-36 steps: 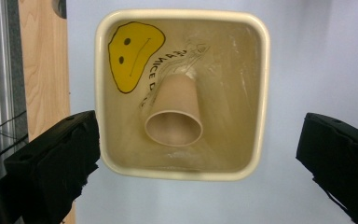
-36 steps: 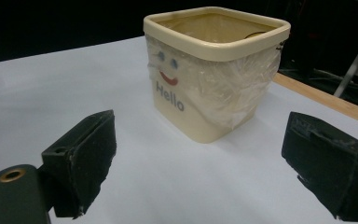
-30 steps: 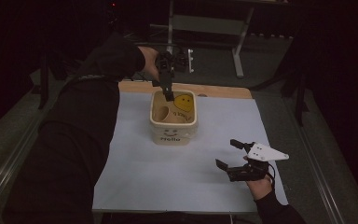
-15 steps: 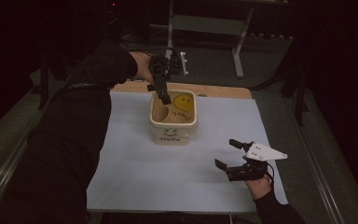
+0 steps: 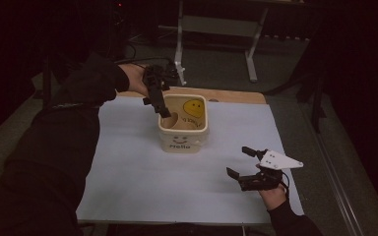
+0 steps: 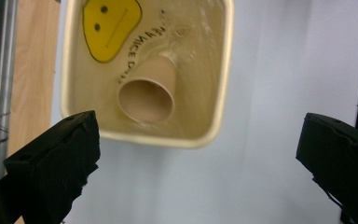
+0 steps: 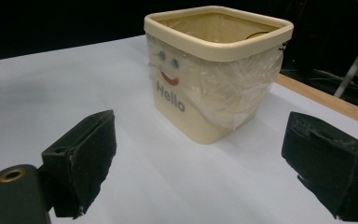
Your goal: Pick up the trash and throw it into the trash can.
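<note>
**A:** The left gripper (image 5: pixel 156 96) hangs over the near-left corner of the cream bin (image 5: pixel 183 140), jaws spread wide with nothing between them; the brown cardboard tube (image 6: pixel 147 94) lies inside the bin, tilted, its open end up toward the camera.

**B:** So the tube is in the bin, close to the wall under the yellow smiley (image 6: pixel 110 26); what might go wrong from here?

**A:** The likeliest trouble is the rim; in the high view one jaw sits very near the bin's edge, and a careless sideways pull could catch it and drag or tip the bin; it looks light, and the plastic film (image 7: pixel 223 93) round it suggests little weight.

**B:** And the other hand?

**A:** The right gripper (image 5: pixel 248 167) rests well apart on the white sheet (image 5: pixel 128 187), jaws wide and empty, facing the "Hello" side; it steadies nothing, so a knock would go unchecked.

**B:** Anything with the tube itself?

**A:** It leans rather than lies flat; a jolt to the bin could roll it; whether it rests firmly cannot be told.
</note>
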